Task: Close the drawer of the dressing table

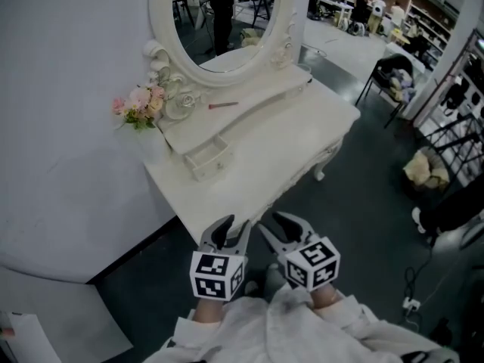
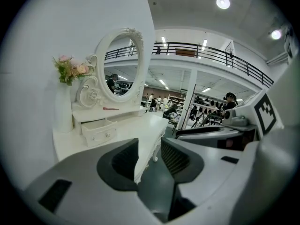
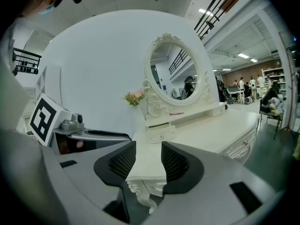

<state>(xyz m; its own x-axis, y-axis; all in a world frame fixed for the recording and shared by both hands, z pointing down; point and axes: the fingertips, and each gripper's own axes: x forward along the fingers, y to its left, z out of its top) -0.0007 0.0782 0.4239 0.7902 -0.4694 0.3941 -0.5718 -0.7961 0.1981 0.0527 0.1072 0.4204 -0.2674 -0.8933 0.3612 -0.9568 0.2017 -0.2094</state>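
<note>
A white dressing table [image 1: 287, 138] with an oval mirror [image 1: 223, 13] stands against a white wall. Its small upper drawer [image 1: 206, 157] is pulled partly out below the mirror shelf. Both grippers hover side by side before the table's near corner, apart from it. My left gripper [image 1: 231, 229] is open with nothing between its fingers, and my right gripper [image 1: 278, 224] is open and empty too. In the left gripper view the drawer [image 2: 99, 131] lies ahead to the left of the left gripper [image 2: 150, 156]. In the right gripper view the drawer [image 3: 161, 132] sits straight beyond the right gripper [image 3: 149, 161].
A vase of pink flowers [image 1: 140, 106] and a thin pink item [image 1: 223, 105] rest on the mirror shelf. A dark chair with bundles [image 1: 393, 78] and clothes racks [image 1: 454, 127] stand to the right on the dark floor. People are far off in the hall.
</note>
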